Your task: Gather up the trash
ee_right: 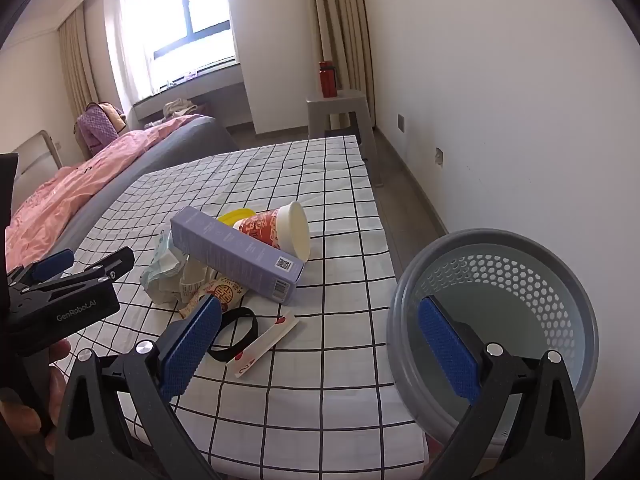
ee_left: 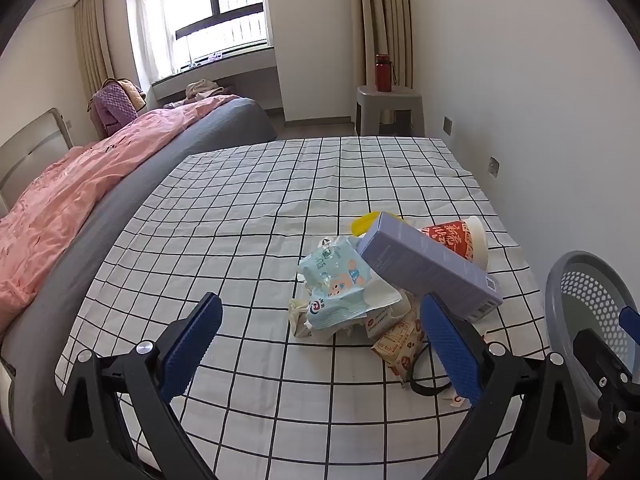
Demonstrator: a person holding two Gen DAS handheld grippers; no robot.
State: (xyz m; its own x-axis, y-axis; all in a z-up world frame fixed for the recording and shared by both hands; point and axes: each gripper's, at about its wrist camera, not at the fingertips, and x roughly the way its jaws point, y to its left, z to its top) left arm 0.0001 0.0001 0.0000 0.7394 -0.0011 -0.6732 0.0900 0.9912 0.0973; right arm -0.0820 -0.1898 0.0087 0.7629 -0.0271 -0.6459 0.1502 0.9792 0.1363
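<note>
A heap of trash lies on the checked tablecloth (ee_left: pixel 240 240): a lilac carton (ee_left: pixel 424 266) (ee_right: pixel 236 250), a red paper cup (ee_left: pixel 460 238) (ee_right: pixel 280 228) on its side, a yellow lid (ee_left: pixel 366 222), a blue wipes packet (ee_left: pixel 340 280), crumpled wrappers (ee_right: pixel 200 288), a black band (ee_right: pixel 234 334) and a flat paper sleeve (ee_right: pixel 266 342). My left gripper (ee_left: pixel 322 320) hovers open just before the heap, holding nothing. My right gripper (ee_right: pixel 320 324) is open too, one finger over the band, the other in front of the grey perforated bin (ee_right: pixel 512 280) (ee_left: pixel 588 300) beside the table.
A bed with a pink quilt (ee_left: pixel 72 200) runs along the left. A grey stool (ee_left: pixel 388 108) carrying a red bottle (ee_left: pixel 383 72) stands by the far wall under the curtain. The white wall closes the right side behind the bin.
</note>
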